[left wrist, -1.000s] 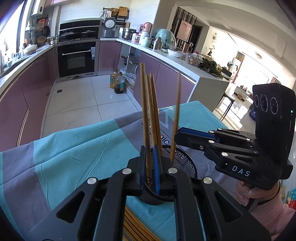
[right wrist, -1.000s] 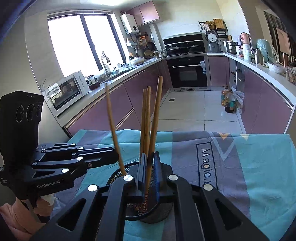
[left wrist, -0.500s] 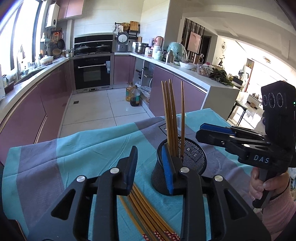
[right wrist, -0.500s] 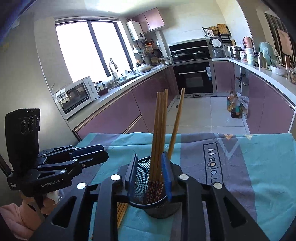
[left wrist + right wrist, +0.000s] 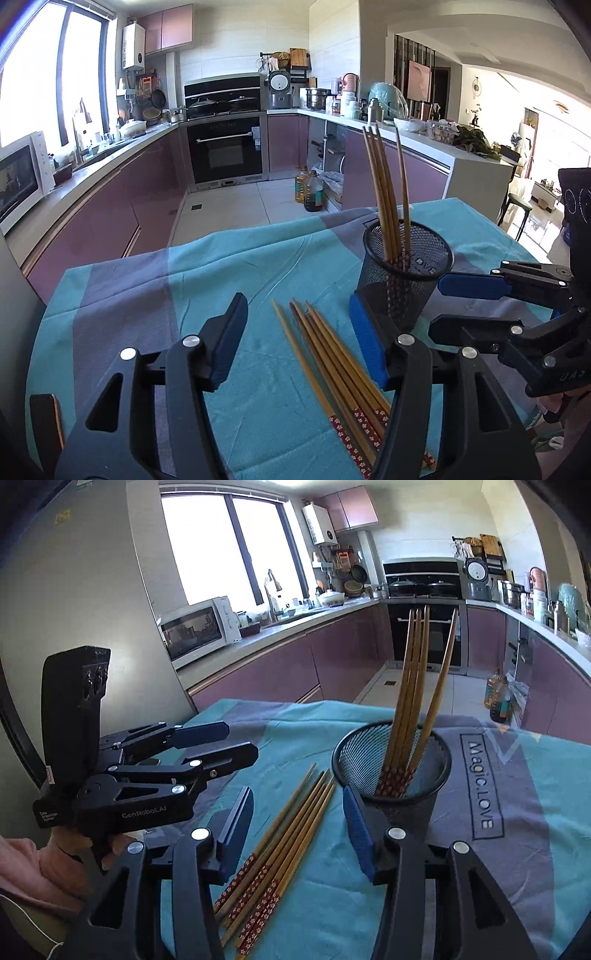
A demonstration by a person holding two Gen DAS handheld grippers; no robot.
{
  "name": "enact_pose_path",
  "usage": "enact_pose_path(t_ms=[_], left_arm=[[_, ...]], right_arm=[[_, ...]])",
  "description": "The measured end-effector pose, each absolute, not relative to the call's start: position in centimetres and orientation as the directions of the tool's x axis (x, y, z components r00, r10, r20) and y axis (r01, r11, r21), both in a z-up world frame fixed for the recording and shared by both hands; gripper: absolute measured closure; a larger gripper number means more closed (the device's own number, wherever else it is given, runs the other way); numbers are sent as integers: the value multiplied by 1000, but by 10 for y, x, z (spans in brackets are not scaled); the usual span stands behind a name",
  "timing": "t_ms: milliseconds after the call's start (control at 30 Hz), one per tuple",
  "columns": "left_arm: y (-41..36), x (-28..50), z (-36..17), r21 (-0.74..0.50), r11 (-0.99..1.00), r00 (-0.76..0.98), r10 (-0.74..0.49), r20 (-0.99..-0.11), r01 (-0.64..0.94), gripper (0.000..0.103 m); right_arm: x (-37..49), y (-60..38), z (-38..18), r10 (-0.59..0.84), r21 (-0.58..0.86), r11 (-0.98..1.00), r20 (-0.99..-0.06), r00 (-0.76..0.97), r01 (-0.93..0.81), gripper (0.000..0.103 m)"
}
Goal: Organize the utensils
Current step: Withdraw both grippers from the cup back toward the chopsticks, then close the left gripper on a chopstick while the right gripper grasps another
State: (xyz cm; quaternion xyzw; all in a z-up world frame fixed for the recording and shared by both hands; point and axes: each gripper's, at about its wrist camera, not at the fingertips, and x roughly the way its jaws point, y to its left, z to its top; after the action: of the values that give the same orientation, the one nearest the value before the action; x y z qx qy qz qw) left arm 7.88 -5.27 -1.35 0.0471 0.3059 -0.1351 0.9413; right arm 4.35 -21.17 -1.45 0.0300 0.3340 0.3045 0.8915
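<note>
The patterned ends of the loose chopsticks [image 5: 334,373] run under your left claw [image 5: 299,343] and are cut off at the bottom of the left wrist view; the same bundle [image 5: 280,853] passes out of the right wrist view at its lower edge. The feet of the standing chopsticks [image 5: 388,192] show only dimly through the mesh. A small dark object at the lower left corner of the left view is too cropped to identify.

The black mesh cup [image 5: 404,266] stands upright just ahead and right of your left claw, its base close to that claw's right finger. It holds four chopsticks, three bunched together and one leaning apart. From the right claw [image 5: 299,823] the cup [image 5: 391,771] sits directly ahead and slightly right, with the four sticks [image 5: 413,686] rising from it.

Both claws are spread wide and hold nothing. The loose bundle lies flat on the table between the fingers of each, tips pointing away.

The table, under a teal and grey cloth [image 5: 207,288], has open cloth left of your left claw up to its far edge. Your right claw [image 5: 476,286] sits just right of the cup.
</note>
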Motion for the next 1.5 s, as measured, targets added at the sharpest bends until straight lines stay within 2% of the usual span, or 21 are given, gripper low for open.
enact_pose_path(t_ms=[200, 500, 900, 1333, 1500], left_arm=[[-38, 76, -42, -18, 967, 734, -205, -648, 255, 46], [-35, 83, -69, -44, 968, 677, -205, -707, 248, 46], [-43, 96, -93, -58, 958, 607, -224, -763, 280, 48], [-48, 109, -108, -51, 953, 572, -221, -790, 298, 67], [-44, 113, -109, -84, 951, 559, -245, -792, 297, 68]], right_arm=[[48, -199, -49, 532, 277, 831, -648, 545, -482, 55], [56, -193, -67, 496, 285, 854, -700, 514, -435, 55], [57, -174, -79, 449, 238, 871, -741, 499, -429, 64], [65, -166, -81, 420, 207, 880, -760, 496, -428, 74], [67, -167, -81, 402, 189, 886, -767, 500, -423, 77]])
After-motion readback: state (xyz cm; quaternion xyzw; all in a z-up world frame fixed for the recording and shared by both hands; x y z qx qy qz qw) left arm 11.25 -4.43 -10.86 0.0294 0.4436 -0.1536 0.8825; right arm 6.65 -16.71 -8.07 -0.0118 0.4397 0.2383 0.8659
